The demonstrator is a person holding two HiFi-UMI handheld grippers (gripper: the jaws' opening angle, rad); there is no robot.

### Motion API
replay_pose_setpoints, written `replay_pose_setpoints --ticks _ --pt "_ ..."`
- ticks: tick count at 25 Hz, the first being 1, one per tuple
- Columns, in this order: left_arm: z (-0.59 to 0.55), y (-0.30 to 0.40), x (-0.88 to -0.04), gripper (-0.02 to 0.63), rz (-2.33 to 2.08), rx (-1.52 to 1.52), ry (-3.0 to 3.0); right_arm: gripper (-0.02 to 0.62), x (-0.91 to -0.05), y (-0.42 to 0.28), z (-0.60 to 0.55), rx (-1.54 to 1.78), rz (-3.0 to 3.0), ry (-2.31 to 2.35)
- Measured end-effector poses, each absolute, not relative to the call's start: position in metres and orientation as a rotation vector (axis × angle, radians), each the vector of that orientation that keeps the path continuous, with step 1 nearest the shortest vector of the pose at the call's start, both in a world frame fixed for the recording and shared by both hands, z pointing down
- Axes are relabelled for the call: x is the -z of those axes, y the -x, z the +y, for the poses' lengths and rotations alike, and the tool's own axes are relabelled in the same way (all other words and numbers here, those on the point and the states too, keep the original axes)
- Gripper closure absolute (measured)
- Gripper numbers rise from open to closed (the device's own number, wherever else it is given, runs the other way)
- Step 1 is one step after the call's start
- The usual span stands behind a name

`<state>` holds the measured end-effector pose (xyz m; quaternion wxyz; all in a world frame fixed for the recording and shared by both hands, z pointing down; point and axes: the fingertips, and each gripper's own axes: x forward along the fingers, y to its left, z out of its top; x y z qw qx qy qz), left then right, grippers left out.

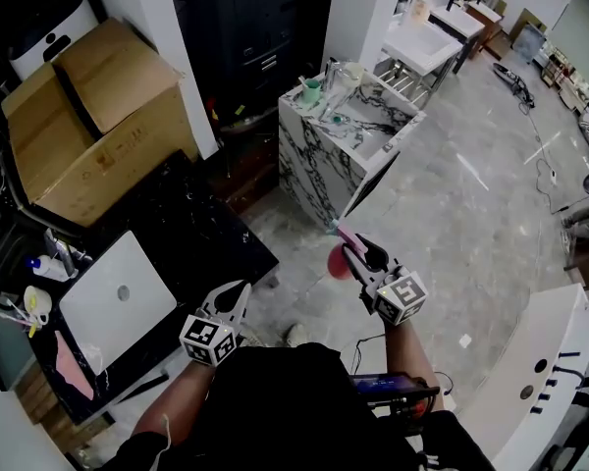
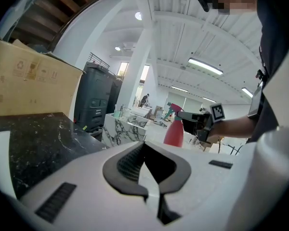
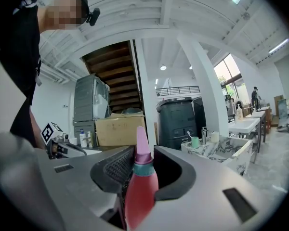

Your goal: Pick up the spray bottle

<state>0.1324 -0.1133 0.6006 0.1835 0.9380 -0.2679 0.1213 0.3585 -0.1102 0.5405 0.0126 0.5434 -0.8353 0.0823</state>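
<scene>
The spray bottle (image 1: 340, 262) is red with a teal collar and a pink head. It hangs in the air over the pale floor, with my right gripper (image 1: 359, 250) shut on it. In the right gripper view the spray bottle (image 3: 140, 189) fills the gap between the dark pads (image 3: 116, 170), its pink nozzle pointing up. My left gripper (image 1: 240, 290) hovers by the corner of the black table, shut with nothing in it. In the left gripper view its jaws (image 2: 144, 146) meet at the tips, and the spray bottle (image 2: 174, 132) shows beyond them, held by the right gripper (image 2: 192, 121).
A marble-patterned sink unit (image 1: 314, 160) with cups stands ahead. On the left is a black table (image 1: 201, 229) with a white slab (image 1: 118, 299) and a cardboard box (image 1: 93, 116). A white counter (image 1: 535, 386) is at lower right.
</scene>
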Motion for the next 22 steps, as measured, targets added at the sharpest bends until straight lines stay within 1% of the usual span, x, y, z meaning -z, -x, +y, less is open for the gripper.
replay_pose_setpoints --ticks 17,22 --pt "-0.087 -0.132 -0.605 0.598 -0.886 -0.341 -2.61 0.456 -0.549 -0.361 -0.101 -0.265 -2.682 -1.599" --pt "-0.082 -0.145 -0.602 0.598 -0.843 -0.332 -2.625 0.456 -0.547 -0.369 -0.086 -0.271 -2.66 -1.621"
